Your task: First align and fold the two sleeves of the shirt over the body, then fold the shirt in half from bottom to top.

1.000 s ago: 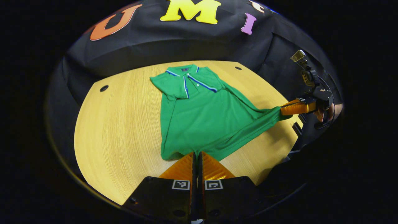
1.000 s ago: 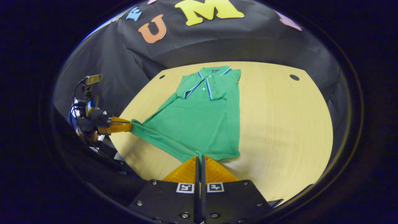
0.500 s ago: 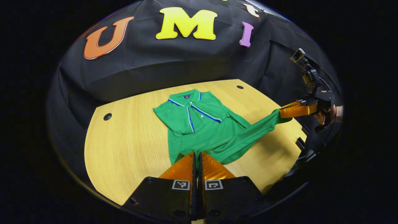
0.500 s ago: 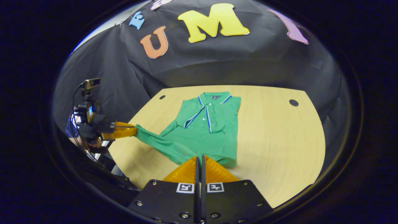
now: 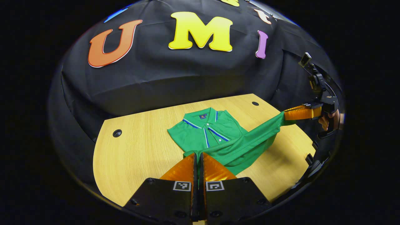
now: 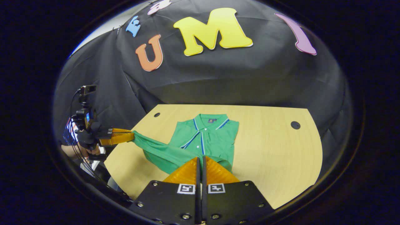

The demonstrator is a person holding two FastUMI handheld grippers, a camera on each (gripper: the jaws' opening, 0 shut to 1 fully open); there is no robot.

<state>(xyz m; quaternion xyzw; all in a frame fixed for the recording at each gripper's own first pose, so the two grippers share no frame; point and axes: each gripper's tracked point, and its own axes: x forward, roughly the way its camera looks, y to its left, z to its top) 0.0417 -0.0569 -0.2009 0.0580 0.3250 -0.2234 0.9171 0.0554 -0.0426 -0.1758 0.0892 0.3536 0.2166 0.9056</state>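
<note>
Black cloth wall behind, light wood counter (image 5: 137,150) across the middle of both views, two dark round holes in it, one at left (image 5: 117,133) and one at upper right (image 5: 255,103) of the left gripper view.

Green shirt (image 5: 212,131) lies on the counter at frame centre, collar (image 5: 203,116) toward the wall, blue-white trim on collar and placket. Collar end flat on the counter; bottom end lifted off it and stretched between the two tongs.

Left tongs (image 5: 197,155) at bottom centre of the left gripper view, fingers pressed together, hem pinched between them. Same tongs at mid-left of the right gripper view (image 6: 132,136), gripping one end of the lifted hem, hand (image 6: 90,147) behind it.

Right tongs (image 6: 200,158) at bottom centre of the right gripper view, fingers closed on the hem edge. Same tongs at right edge of the left gripper view (image 5: 285,114), cloth clamped at the tips, hand (image 5: 328,120) on the grip.

Lifted fabric runs as a taut band (image 5: 250,140) from bottom centre to mid-right in the left gripper view, over the shirt's lower part.
</note>
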